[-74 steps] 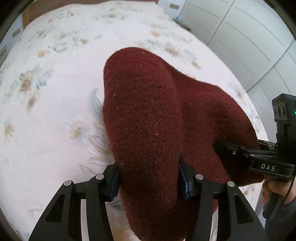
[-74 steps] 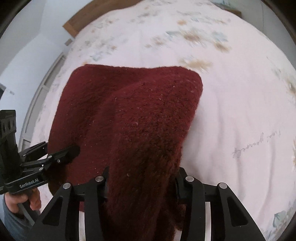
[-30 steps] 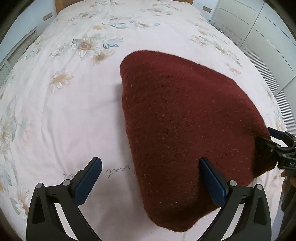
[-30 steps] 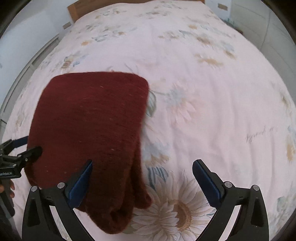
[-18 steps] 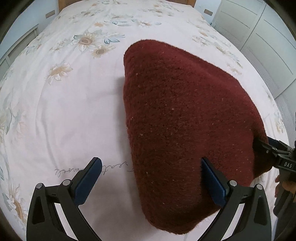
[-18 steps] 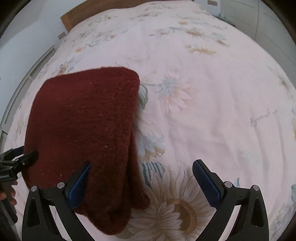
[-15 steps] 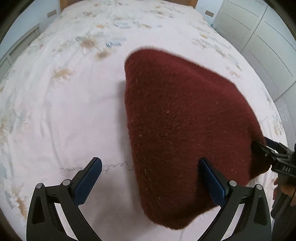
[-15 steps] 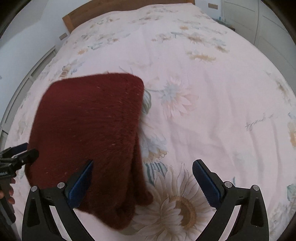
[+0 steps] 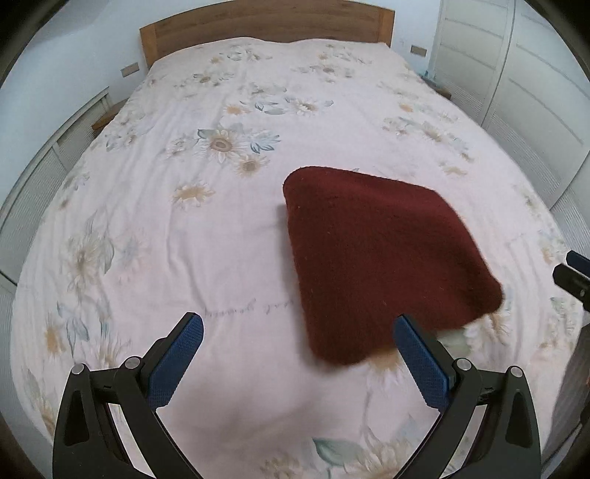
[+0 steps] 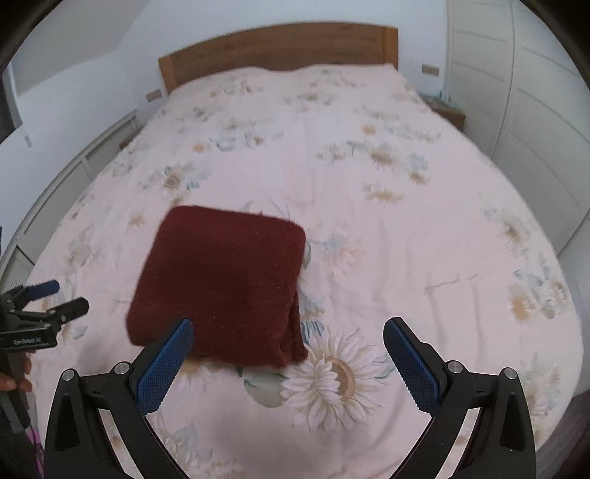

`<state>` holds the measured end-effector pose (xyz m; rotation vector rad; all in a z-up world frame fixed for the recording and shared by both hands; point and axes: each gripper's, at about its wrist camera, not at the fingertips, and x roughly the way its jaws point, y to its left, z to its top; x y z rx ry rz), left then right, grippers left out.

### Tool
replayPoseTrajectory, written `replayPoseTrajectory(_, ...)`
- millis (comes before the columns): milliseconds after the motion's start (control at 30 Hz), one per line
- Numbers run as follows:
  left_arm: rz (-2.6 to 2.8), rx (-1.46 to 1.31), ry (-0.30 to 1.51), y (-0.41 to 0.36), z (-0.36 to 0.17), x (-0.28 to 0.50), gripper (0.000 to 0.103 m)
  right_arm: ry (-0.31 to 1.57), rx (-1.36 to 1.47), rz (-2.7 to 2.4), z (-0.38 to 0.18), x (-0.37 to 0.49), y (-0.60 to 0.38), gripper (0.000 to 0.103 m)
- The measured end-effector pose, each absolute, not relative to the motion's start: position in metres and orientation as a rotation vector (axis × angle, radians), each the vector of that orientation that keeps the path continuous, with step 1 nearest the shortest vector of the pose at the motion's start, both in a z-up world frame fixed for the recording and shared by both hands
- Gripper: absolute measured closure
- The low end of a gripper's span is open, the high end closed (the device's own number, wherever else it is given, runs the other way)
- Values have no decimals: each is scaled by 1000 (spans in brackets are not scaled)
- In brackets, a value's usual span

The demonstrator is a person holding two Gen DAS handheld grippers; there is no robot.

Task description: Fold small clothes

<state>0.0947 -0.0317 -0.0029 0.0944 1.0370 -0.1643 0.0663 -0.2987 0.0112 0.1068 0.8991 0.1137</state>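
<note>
On the floral bedspread (image 9: 228, 235): one folded dark red knit garment (image 9: 376, 254), lying free. Your left gripper (image 9: 298, 353) and right gripper (image 10: 287, 353): both spread wide, empty.

Bed (image 9: 155, 235) fills most of both views, covered by a pale pink bedspread (image 10: 424, 258) printed with sunflowers and grey-green leaves. A large sunflower print (image 10: 341, 376) lies near, right of centre. Faint script lettering (image 9: 247, 307) on the cloth, unreadable. Wooden headboard (image 9: 265, 27) at the far end. White panelled wardrobe doors (image 9: 531, 81) along the right. White slatted panelling (image 9: 33, 184) low on the left. Wall plates (image 9: 129, 69) flank the headboard.
</note>
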Motion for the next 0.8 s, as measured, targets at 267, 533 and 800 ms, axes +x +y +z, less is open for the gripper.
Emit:
replayPoseTrajectory(267,-149,121,1005,-25,19,47,1,878,65,84,27,29,-300,0)
replayPoseTrajectory(533,-128,145,994,-27,22,35,1,910,52,76,14,21,-297,0)
replayPoseTrajectory(800,-114,148,1014,-25,15,37,1,911,31,74,10,20,-294,0)
